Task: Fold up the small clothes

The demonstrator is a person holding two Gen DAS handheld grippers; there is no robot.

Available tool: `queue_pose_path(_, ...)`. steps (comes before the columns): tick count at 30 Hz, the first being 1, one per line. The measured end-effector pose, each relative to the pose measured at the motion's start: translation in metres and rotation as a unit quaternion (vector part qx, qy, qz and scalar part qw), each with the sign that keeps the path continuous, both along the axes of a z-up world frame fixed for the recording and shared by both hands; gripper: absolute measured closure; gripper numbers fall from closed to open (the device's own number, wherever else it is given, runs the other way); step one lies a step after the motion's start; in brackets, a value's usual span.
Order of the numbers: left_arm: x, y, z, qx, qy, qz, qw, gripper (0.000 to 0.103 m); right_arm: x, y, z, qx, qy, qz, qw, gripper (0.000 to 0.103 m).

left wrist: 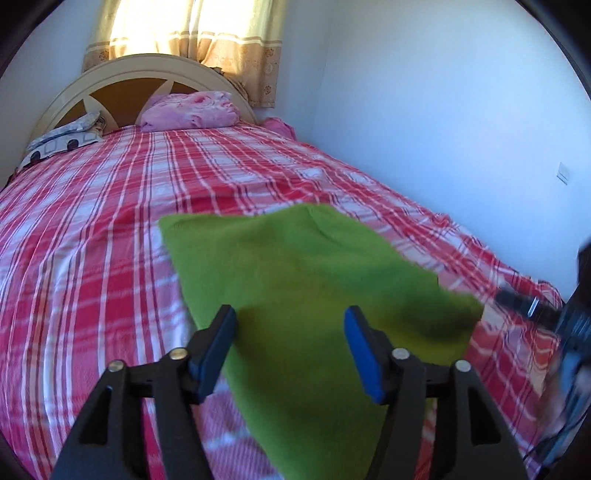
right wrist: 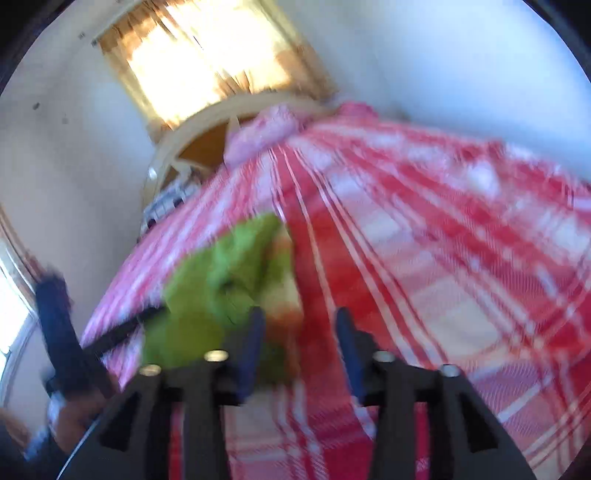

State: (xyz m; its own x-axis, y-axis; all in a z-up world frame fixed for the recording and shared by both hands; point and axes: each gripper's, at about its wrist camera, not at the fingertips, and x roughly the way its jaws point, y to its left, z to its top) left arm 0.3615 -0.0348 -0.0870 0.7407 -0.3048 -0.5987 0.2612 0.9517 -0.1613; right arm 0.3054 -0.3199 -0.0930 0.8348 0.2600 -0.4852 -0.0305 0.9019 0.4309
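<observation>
Your left hand-held gripper (left wrist: 290,341) stands with its blue-padded fingers (left wrist: 360,354) spread wide, holding nothing; the green garment (left wrist: 306,295) lies flat on the bed under and ahead of them, passing between the two fingers, though you cannot tell whether the pads touch the cloth. Your right hand-held gripper (right wrist: 299,345) is also spread apart and grips nothing. That view is heavily blurred. There the green garment (right wrist: 207,295) sits bunched just beside and ahead of its left finger, while the right finger is over bare bedding. Under both lies the red-and-white plaid bedsheet (left wrist: 110,229). Farther off, at the head of the bed, rest a pink pillow (left wrist: 190,110) and a patterned pillow (left wrist: 62,138) against the cream headboard (left wrist: 122,74), with sunlit curtains (left wrist: 192,33) behind.
</observation>
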Motion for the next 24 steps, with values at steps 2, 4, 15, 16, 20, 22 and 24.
queue_pose_path(2, -0.002, -0.003, -0.005, 0.01, 0.002, 0.003, 0.9999, 0.033, 0.015, 0.02, 0.016, -0.016, -0.011, 0.042, 0.999, 0.051)
queue_pose_path(4, -0.005, -0.005, -0.007, 0.02, -0.001, 0.003, 0.9998, 0.032, 0.032, 0.04, 0.022, -0.03, -0.009, 0.078, 0.996, 0.051)
queue_pose_path(15, -0.005, 0.008, -0.029, -0.001, 0.045, 0.011, 0.9989, 0.023, 0.076, 0.065, -0.023, -0.089, 0.074, 0.102, 0.988, 0.057)
queue_pose_path(16, -0.004, 0.009, -0.031, -0.004, 0.05, 0.01, 0.9987, 0.021, 0.078, 0.062, -0.026, -0.092, 0.078, 0.097, 0.988, 0.058)
queue_pose_path(20, 0.0, 0.01, -0.04, -0.012, 0.068, 0.014, 0.9975, 0.014, 0.083, 0.055, -0.035, -0.105, 0.092, 0.089, 0.986, 0.063)
queue_pose_path(22, -0.001, 0.009, -0.042, -0.014, 0.072, 0.014, 0.9972, 0.012, 0.083, 0.053, -0.038, -0.116, 0.095, 0.088, 0.985, 0.063)
queue_pose_path(24, -0.002, 0.009, -0.042, -0.011, 0.071, 0.017, 0.9972, 0.011, 0.084, 0.051, -0.038, -0.13, 0.1, 0.08, 0.983, 0.063)
